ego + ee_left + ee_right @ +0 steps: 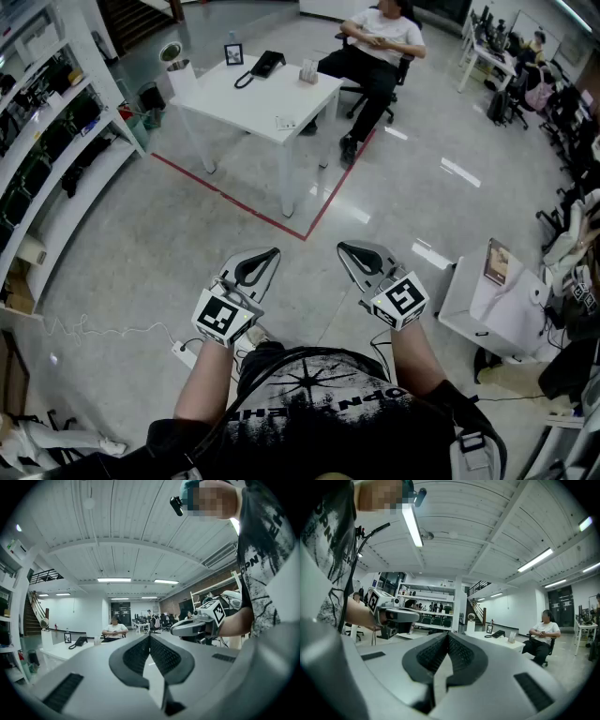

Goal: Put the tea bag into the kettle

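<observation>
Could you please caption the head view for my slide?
Left tongs and right tongs, shut and empty, face a white table.

The person wore a black short-sleeved T-shirt (pixel 319 403) printed with a white compass star and lettering, while the left gripper (pixel 270 254) and the right gripper (pixel 345 248) were pale grey, with dark ribbed pads (pixel 138 656) and black-and-white marker cubes (pixel 223 317).

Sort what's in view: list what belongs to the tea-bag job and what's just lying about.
Job: left tongs and right tongs, both shut, empty; white table; white lidded vessel at its corner, likely the kettle; small packet near its edge, possibly the tea bag.
Lying about: telephone, picture frame, seated person beyond the table.
</observation>
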A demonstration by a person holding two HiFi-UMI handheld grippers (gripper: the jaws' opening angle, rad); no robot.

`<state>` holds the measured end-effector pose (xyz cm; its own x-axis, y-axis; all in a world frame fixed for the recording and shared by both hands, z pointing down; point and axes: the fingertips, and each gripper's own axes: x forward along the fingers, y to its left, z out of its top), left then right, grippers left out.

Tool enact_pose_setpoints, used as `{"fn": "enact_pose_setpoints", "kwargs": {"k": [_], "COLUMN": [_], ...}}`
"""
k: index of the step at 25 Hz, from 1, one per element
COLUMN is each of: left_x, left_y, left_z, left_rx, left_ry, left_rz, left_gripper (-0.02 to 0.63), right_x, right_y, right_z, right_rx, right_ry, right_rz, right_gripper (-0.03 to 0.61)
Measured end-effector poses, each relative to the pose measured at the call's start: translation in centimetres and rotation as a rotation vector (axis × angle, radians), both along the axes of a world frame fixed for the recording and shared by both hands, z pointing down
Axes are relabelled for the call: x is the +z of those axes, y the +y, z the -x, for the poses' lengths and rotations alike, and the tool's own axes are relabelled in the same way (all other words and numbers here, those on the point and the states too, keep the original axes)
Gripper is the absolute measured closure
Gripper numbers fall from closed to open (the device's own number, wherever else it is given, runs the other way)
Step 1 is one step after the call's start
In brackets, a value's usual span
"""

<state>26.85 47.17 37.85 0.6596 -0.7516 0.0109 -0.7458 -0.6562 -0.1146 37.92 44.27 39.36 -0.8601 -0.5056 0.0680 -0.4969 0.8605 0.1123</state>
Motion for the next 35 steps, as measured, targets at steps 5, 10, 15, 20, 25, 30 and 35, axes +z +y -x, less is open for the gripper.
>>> {"fn": "enact_pose_setpoints", "kwargs": {"k": [5, 10, 15, 20, 25, 30, 35], "left_x": [-0.4, -0.2, -0.3, -0.1, 0.3, 1.0, 0.8], "left_y": [-0.3, -0.2, -0.2, -0.4, -1.2, -3.3, -6.8], "left_z": [-0.5, -0.7, -0.6, -0.6, 0.3, 2.2, 4.7], "left_rx": [0.009, 0.006, 0.004, 0.0, -0.023, 0.009, 0.033], "left_ry": [-0.005, -0.006, -0.003, -0.006, -0.002, 0.0, 0.014], "left_rz": [-0.007, -0.006, -0.003, 0.005, 0.036, 0.03, 0.041], "left_gripper": [0.601, 0.601, 0.601, 0.601, 0.601, 0.601, 0.601], "right_x": [0.0, 0.2, 0.0, 0.3, 1.5, 1.7, 1.8], "right_y": [-0.4, -0.5, -1.0, -1.2, -2.3, -4.4, -7.5], "right_z": [-0.3, -0.5, -0.9, -0.9, -0.2, 2.1, 4.8], "right_rx": [0.001, 0.002, 0.022, 0.016, 0.017, 0.031, 0.048], "right_ry": [0.001, -0.003, -0.054, -0.045, -0.036, -0.017, -0.009], "right_rz": [0.006, 0.011, 0.039, 0.037, 0.054, 0.041, 0.047], "right_gripper": [0.569, 0.569, 0.569, 0.569, 0.568, 0.568, 0.569]}}
